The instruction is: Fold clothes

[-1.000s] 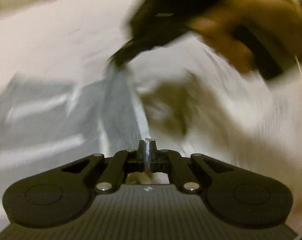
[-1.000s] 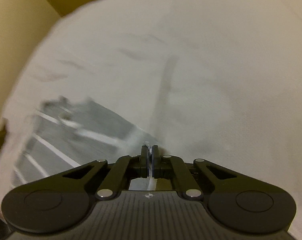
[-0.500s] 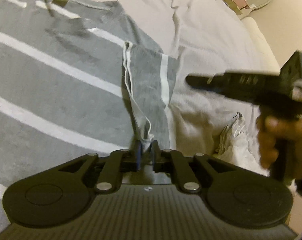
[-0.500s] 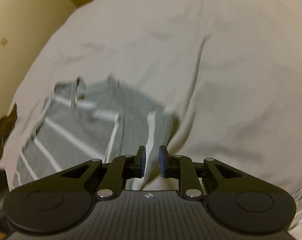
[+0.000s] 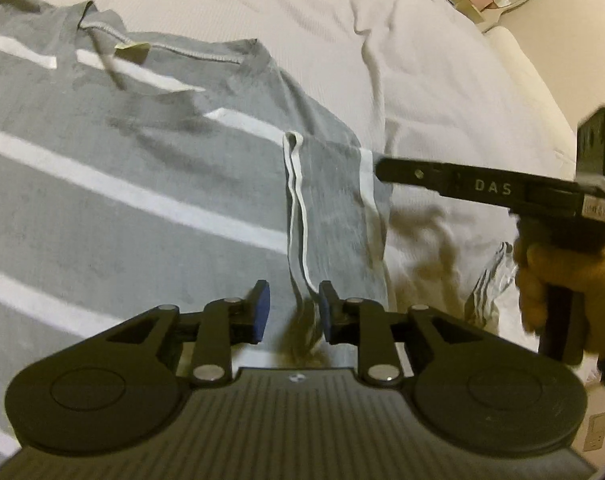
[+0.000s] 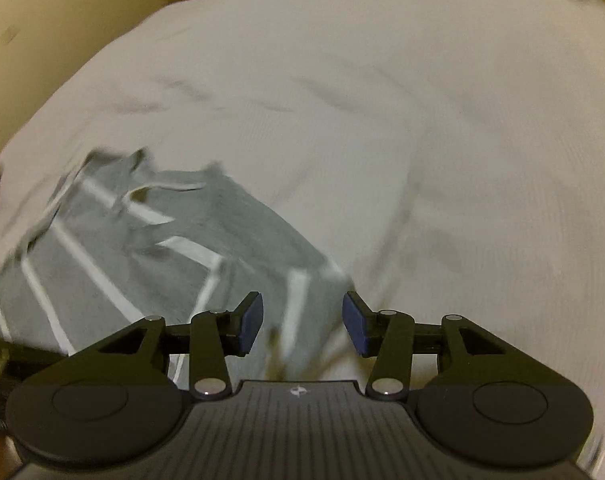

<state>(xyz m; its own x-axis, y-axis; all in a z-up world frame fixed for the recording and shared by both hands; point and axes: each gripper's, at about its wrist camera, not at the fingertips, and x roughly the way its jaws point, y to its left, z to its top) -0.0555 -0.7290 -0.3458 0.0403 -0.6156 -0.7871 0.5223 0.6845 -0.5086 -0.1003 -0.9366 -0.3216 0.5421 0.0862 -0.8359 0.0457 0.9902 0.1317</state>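
Since half a second ago the left gripper [image 5: 290,306] has let go of the sleeve [image 5: 334,216]; its fingers now stand parted, the sleeve's hem lying between and just ahead of them. The right gripper [image 6: 302,322] has spread wider, fingers holding nothing, above the grey striped shirt [image 6: 114,264] on the white bedsheet [image 6: 422,140].

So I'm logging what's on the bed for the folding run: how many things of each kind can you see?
Grey white-striped shirts: 1
Crumpled striped cloths, kind unclear: 1
White bed covers: 1
Hand-held grippers, left and right, both open: 2
Total: 5
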